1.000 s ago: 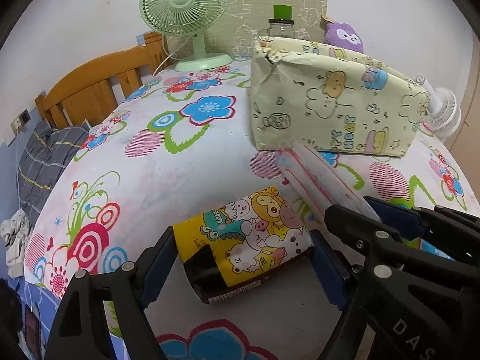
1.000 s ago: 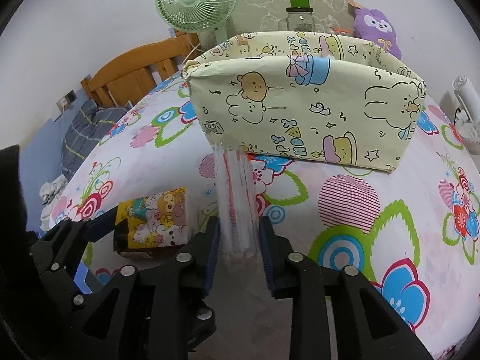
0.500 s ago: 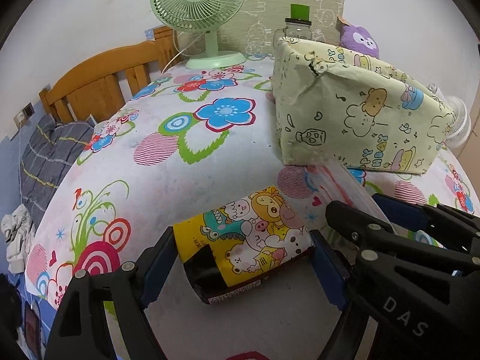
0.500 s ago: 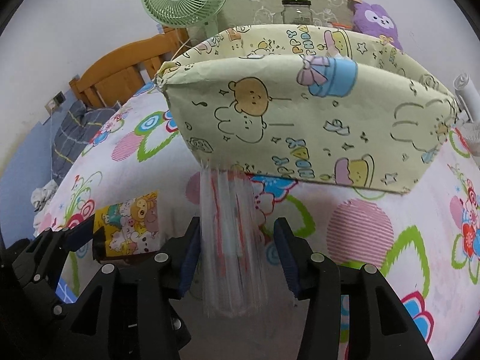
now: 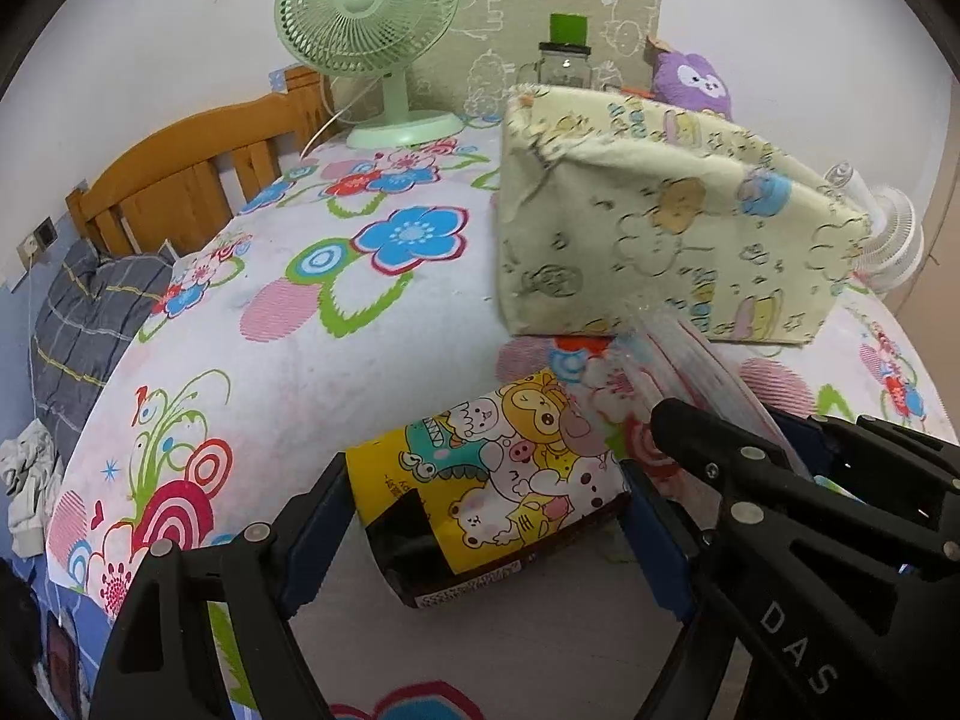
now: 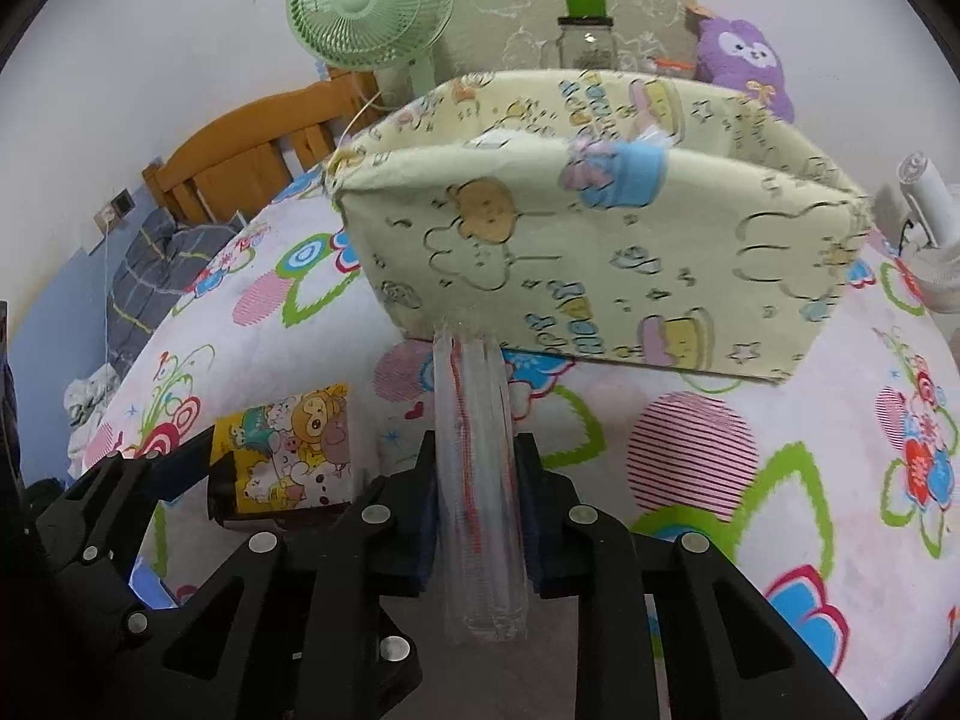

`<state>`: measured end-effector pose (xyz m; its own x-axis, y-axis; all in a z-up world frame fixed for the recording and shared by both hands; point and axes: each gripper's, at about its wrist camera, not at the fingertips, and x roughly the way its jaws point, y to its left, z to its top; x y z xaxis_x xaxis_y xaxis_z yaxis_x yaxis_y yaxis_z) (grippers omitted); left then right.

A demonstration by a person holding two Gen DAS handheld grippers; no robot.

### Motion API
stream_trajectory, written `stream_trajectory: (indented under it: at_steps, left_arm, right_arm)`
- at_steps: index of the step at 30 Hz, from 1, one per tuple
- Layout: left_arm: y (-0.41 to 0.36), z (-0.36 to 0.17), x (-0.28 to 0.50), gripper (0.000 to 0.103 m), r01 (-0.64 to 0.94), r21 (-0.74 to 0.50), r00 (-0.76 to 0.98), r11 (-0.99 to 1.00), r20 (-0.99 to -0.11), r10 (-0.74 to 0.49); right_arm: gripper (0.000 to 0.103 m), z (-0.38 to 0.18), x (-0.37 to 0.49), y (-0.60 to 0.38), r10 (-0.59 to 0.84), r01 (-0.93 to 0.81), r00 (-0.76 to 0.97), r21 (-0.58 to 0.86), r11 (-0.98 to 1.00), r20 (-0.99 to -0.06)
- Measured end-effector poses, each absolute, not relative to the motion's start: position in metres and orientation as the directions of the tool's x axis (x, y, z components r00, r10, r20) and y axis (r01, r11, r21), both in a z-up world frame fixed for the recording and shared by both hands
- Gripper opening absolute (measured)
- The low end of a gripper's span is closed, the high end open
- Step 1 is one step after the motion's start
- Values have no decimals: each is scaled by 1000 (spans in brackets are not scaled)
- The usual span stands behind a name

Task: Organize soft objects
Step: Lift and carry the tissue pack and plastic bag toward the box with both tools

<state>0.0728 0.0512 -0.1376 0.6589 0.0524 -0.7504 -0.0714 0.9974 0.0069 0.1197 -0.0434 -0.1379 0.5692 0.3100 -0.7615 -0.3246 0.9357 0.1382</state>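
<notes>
- Since half a second ago, right tongs [image 6: 474, 504] closing again on the clear packet [image 6: 477, 480]; pads now pressed against both its sides, packet pinched between them.
- One second back: pinched; half a second back: spread wider, packet loose between the pads; now gripped afresh, likely a regrip lower along the packet.
- Packet: long, transparent, red-striped inside, sticking forward from the tongs, far end touching or just short of the cloth bin's [image 6: 600, 252] front wall; which of the two, cannot tell.
- Bin nearer and larger in the right view than a second ago, then slightly further off again; open top facing up, something pale just visible inside.
- Left tongs [image 5: 480, 516] unchanged: spread wide, straddling the cartoon pack [image 5: 480, 480], blue pads at both its ends, seemingly holding it clear of the bench [image 5: 300, 330].
- Cartoon pack well short of the bin, to the left of the clear packet.
- Meaning for the task: fresh hold probably secure enough to lift the packet over the bin's rim; not yet inside.
- Next move likely needs height first, since the packet's tip sits low against the wall and could push the soft bin back or crumple.
- Fan [image 5: 366, 30], jar [image 5: 564, 60] and purple plush [image 5: 690, 78] behind the bin, out of the path.
</notes>
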Motion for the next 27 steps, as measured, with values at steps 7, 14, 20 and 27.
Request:
stream_trajectory:
  at_steps: [7, 14, 20, 27]
  left_arm:
    - [34, -118, 65, 85, -56, 7, 693, 998, -720, 44]
    - [18, -99, 61, 85, -50, 4, 722, 999, -690, 39]
    - [6, -82, 59, 85, -45, 10, 747, 999, -664, 40]
    - [-10, -62, 58, 85, -18, 7, 773, 1000, -634, 18]
  right_arm:
    - [25, -119, 109, -62, 305, -303, 614, 140, 943, -728]
    - [25, -98, 97, -79, 301, -289, 655, 138, 947, -693]
    - [25, -80, 91, -93, 304, -285, 688, 141, 948, -659]
    - [25, -57, 85, -108, 292, -271, 727, 131, 954, -621]
